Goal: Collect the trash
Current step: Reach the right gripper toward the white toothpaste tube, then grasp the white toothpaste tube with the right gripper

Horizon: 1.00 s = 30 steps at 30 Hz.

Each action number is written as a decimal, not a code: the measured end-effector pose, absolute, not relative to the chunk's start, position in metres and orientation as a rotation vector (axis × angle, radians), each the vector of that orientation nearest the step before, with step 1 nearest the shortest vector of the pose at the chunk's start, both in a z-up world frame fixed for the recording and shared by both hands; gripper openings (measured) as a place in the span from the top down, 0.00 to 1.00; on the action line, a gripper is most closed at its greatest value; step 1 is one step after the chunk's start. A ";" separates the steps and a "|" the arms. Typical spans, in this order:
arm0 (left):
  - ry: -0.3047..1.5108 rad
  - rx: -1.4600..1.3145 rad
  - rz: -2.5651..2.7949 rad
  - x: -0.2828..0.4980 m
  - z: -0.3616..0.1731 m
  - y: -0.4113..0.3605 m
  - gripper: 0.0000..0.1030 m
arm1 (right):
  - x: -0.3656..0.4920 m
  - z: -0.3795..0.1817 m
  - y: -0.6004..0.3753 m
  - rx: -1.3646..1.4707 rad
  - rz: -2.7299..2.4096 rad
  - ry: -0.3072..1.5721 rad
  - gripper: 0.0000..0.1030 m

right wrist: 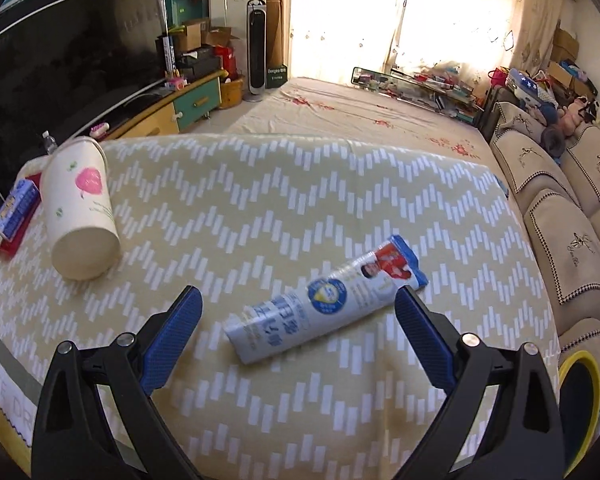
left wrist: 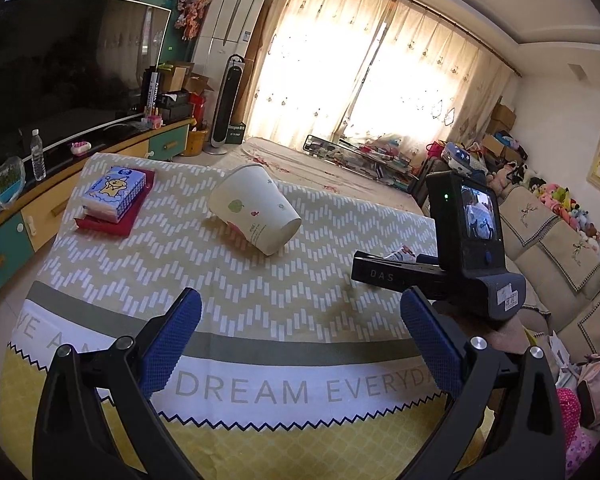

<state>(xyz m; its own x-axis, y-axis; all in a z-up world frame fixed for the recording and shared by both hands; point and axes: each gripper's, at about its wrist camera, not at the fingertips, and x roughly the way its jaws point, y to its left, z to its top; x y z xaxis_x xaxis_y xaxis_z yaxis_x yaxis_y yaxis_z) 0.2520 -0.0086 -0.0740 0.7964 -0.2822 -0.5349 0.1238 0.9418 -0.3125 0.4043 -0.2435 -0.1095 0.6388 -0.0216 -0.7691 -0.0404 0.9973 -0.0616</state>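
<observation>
A white paper cup with small fruit prints lies on its side on the chevron tablecloth. A white and blue toothpaste tube lies flat on the cloth between and just beyond my right gripper's spread fingers. In the left wrist view only the tube's crimped end shows, behind the right gripper's body. My left gripper is open above the cloth's near part, well short of the cup, with nothing in it.
A tissue pack rests on a red box at the table's far left. A TV cabinet with a water bottle runs along the left. A sofa is on the right, and a yellow-rimmed bin stands at lower right.
</observation>
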 end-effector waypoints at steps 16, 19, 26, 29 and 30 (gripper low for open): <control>0.625 -0.247 -0.237 0.252 -0.077 -0.018 0.05 | 0.361 -0.118 -0.342 -0.005 -0.061 0.911 0.11; 0.629 -0.251 -0.241 0.252 -0.078 -0.018 0.05 | 0.361 -0.116 -0.340 0.020 -0.036 0.899 0.11; 0.632 -0.248 -0.243 0.252 -0.077 -0.019 0.05 | 0.377 -0.121 -0.322 0.061 -0.007 0.934 0.27; 0.637 -0.248 -0.247 0.253 -0.078 -0.020 0.05 | 0.379 -0.119 -0.321 0.062 -0.013 0.939 0.34; 0.637 -0.245 -0.248 0.252 -0.078 -0.021 0.05 | 0.379 -0.118 -0.321 0.056 -0.017 0.941 0.42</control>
<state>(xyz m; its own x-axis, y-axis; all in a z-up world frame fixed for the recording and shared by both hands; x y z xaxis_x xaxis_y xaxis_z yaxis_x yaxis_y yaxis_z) 0.2525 -0.0206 -0.0781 0.7766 -0.3018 -0.5531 0.1526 0.9418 -0.2996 0.3789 -0.3208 -0.1182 0.5890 0.0098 -0.8081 0.0390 0.9984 0.0405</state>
